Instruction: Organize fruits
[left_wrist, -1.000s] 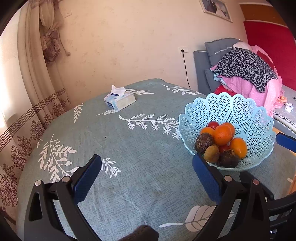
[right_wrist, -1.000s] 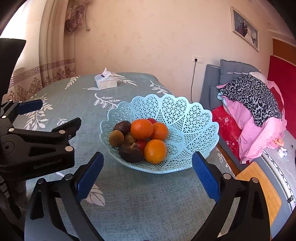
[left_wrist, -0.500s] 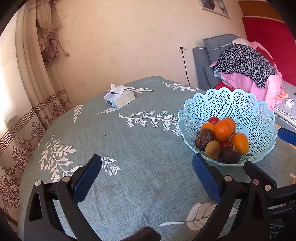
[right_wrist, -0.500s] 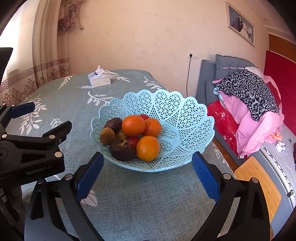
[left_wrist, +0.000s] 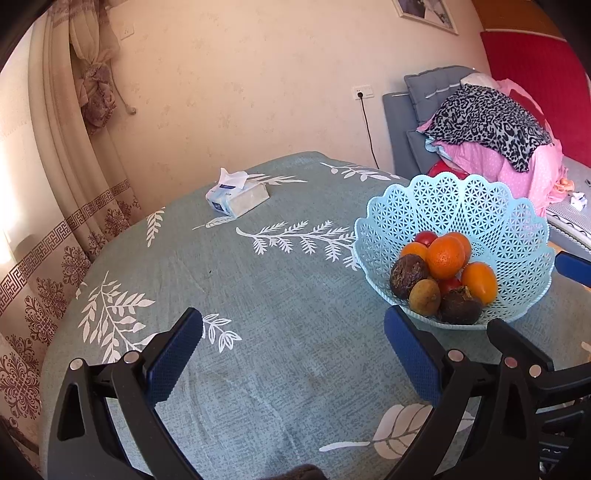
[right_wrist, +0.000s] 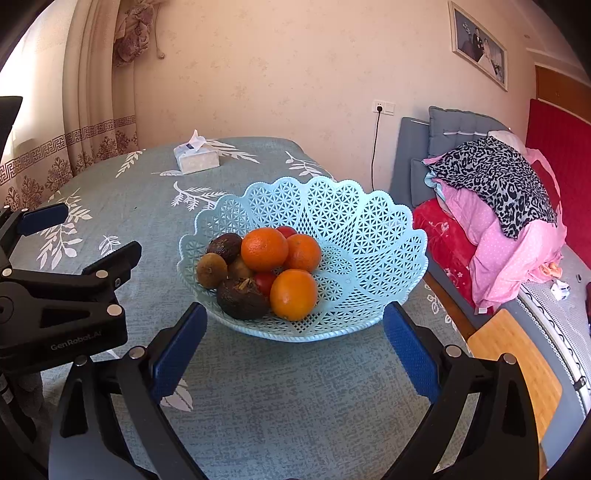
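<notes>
Pale blue lattice plastic basket (right_wrist: 354, 236) holds oranges (right_wrist: 264, 249), dark fruits, near table's right edge. Right claw (right_wrist: 293, 347) wide, empty; left claw (left_wrist: 291, 350) wide, empty.

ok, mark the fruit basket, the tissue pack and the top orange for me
fruit basket (right_wrist: 369, 236): right wrist view, bare lattice wall on its far side.
tissue pack (right_wrist: 197, 159): right wrist view, front face of the pack.
top orange (right_wrist: 264, 249): right wrist view, middle of its peel.
</notes>
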